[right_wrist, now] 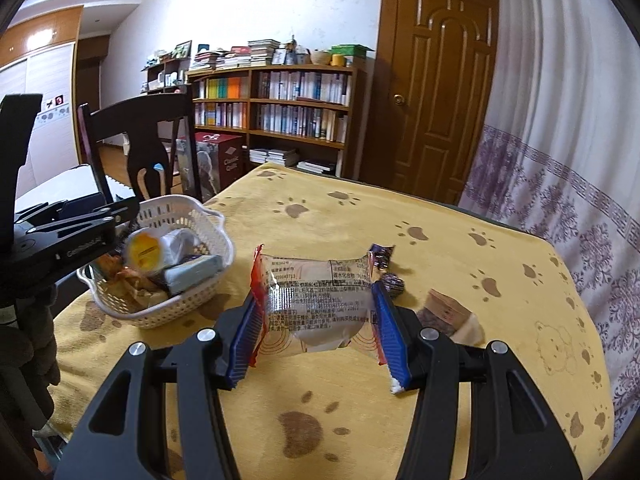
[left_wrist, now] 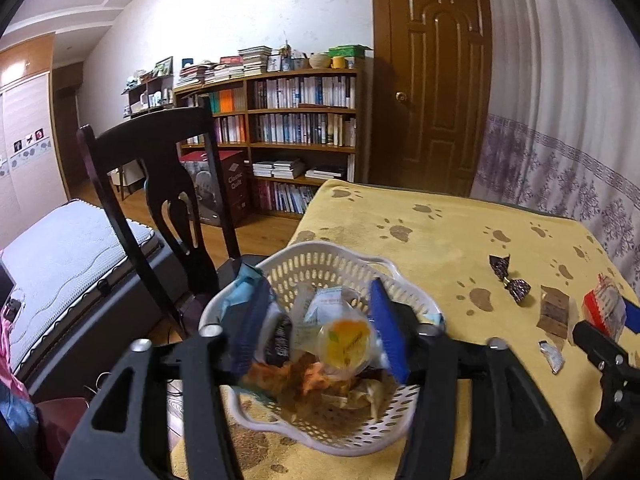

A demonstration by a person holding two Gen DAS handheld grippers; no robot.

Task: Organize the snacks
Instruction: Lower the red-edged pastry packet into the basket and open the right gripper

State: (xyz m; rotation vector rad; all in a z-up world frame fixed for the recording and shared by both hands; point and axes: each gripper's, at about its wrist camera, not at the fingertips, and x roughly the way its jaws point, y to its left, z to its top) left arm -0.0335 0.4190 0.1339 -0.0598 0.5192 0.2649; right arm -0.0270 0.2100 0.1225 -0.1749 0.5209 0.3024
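My left gripper [left_wrist: 320, 328] hangs open over a white perforated basket [left_wrist: 332, 256] at the table's left edge. Its blue pads straddle the snacks inside, touching none that I can see. A yellow-lidded jelly cup [left_wrist: 346, 342] lies on top of several wrapped snacks. My right gripper [right_wrist: 318, 340] is shut on a clear snack packet with red ends [right_wrist: 316, 300], pinched end to end so it bows. The same packet [left_wrist: 604, 308] shows at the far right of the left wrist view.
On the yellow paw-print tablecloth [right_wrist: 360, 408] lie a dark twist-wrapped candy [right_wrist: 390, 276], a brown wafer packet [right_wrist: 448, 312] and a silver wrapper scrap [left_wrist: 552, 354]. A dark wooden chair [left_wrist: 160, 184] stands against the table's left side, beside the basket [right_wrist: 160, 208].
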